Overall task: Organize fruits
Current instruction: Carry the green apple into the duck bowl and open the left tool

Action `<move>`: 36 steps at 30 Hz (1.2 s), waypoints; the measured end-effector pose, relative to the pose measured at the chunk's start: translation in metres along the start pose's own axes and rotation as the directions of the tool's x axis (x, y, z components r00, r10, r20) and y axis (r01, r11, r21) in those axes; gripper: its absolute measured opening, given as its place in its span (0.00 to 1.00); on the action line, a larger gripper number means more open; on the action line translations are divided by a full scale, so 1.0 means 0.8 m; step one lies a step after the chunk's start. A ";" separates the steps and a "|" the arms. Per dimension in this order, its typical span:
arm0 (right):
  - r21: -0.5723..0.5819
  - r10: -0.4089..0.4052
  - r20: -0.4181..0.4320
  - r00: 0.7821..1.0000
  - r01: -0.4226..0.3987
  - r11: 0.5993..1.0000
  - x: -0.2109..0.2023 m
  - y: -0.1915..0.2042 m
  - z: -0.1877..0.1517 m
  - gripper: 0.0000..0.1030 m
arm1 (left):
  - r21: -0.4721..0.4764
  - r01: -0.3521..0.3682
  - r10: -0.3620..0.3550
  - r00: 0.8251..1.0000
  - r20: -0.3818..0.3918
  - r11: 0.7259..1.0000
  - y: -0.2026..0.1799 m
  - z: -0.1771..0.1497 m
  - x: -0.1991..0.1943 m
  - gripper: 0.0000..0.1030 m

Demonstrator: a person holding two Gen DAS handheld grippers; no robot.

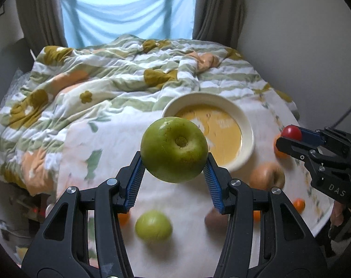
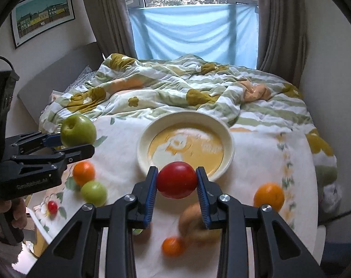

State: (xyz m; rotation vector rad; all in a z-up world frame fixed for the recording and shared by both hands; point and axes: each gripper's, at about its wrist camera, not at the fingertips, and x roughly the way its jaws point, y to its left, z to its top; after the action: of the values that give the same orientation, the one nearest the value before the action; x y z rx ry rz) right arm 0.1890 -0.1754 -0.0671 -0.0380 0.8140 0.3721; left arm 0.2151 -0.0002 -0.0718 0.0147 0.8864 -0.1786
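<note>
- Fruits are what I am sorting, and two are off the cloth: a large green apple (image 1: 174,149) in my left gripper (image 1: 174,162) and a small red fruit (image 2: 176,179), smooth like a tomato or plum, in my right gripper (image 2: 176,183).
- My left gripper's blue pads (image 1: 136,180) pinch the apple's flanks, with its dimpled end facing the camera; my right gripper's pads (image 2: 151,194) are pressed onto the red fruit from both sides.
- What the coming move turns on: the cream bowl (image 2: 229,143) with the yellow floor lies straight ahead of and below the red fruit, its near rim just past the fingertips in the right wrist view. From the left gripper it sits ahead and off to the right.
- I judge my right hand the nearer to the bowl, so the red fruit should go first, while the apple has to travel rightward.
- Neither round fruit has a long axis to line up.
- The bowl holds no fruit yet.
- Count on the floral cloth (image 2: 119,153), from the right wrist view: three oranges (image 2: 269,197), one small green fruit (image 2: 93,193), one tiny red fruit (image 2: 52,206), and one blurred tan fruit (image 2: 194,222). The left wrist view hints at another tan fruit behind a finger; I cannot confirm it.
</note>
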 end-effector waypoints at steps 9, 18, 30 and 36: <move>-0.015 0.013 -0.045 0.999 -0.014 1.000 0.067 -0.061 0.047 0.30 | -0.045 0.005 -0.007 0.999 -0.048 0.999 -0.012 0.054 0.094 0.56; 0.023 0.021 -0.108 0.994 -0.019 1.000 0.118 -0.106 0.063 0.30 | -0.026 0.001 -0.004 0.992 -0.127 1.000 -0.023 0.078 0.170 0.56; 0.037 0.021 -0.138 0.990 -0.016 0.999 0.138 -0.129 0.068 0.30 | 0.020 0.040 -0.036 0.984 -0.172 0.999 -0.050 0.091 0.214 0.56; 0.037 0.021 -0.136 0.991 -0.016 0.999 0.138 -0.133 0.071 0.30 | 0.058 0.030 -0.020 0.987 -0.161 0.998 -0.057 0.099 0.207 0.75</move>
State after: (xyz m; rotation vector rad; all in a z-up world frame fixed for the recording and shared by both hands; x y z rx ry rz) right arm 0.3338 -0.2310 -0.1183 -0.0230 0.9563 0.3755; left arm 0.3716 -0.0766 -0.1468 0.0750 1.0416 -0.2297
